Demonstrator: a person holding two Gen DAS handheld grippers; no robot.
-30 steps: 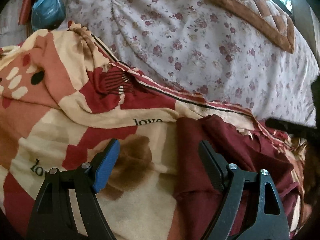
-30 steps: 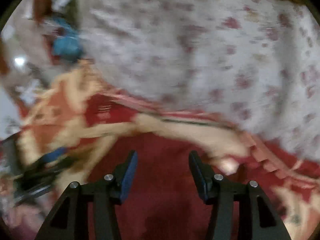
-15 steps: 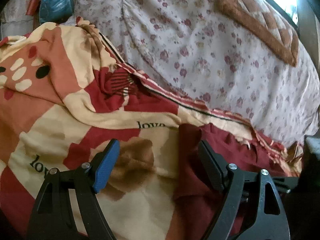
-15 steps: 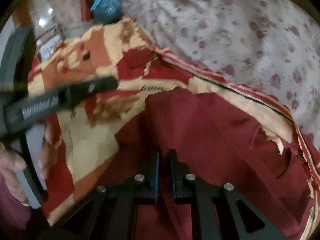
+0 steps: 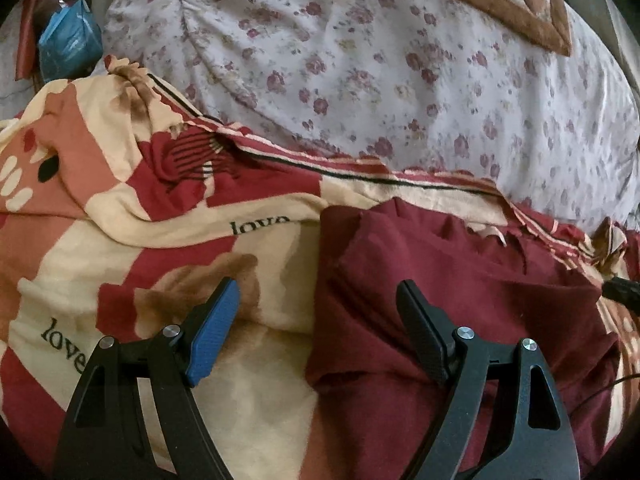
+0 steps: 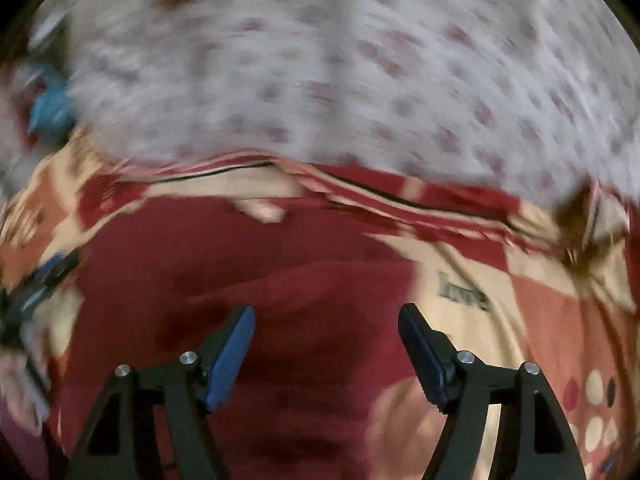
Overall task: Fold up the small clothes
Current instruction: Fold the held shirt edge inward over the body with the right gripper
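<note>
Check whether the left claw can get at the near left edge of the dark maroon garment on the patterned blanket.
Probably yes. The left claw stands open right over the dark maroon garment's left edge, with nothing lying on the cloth there. The right claw is opening farther along, clear of that edge.

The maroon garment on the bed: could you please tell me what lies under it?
The maroon garment lies on a red and cream patterned blanket, which spreads past its left and far edges. Whatever lies directly beneath the garment's middle is covered.
</note>
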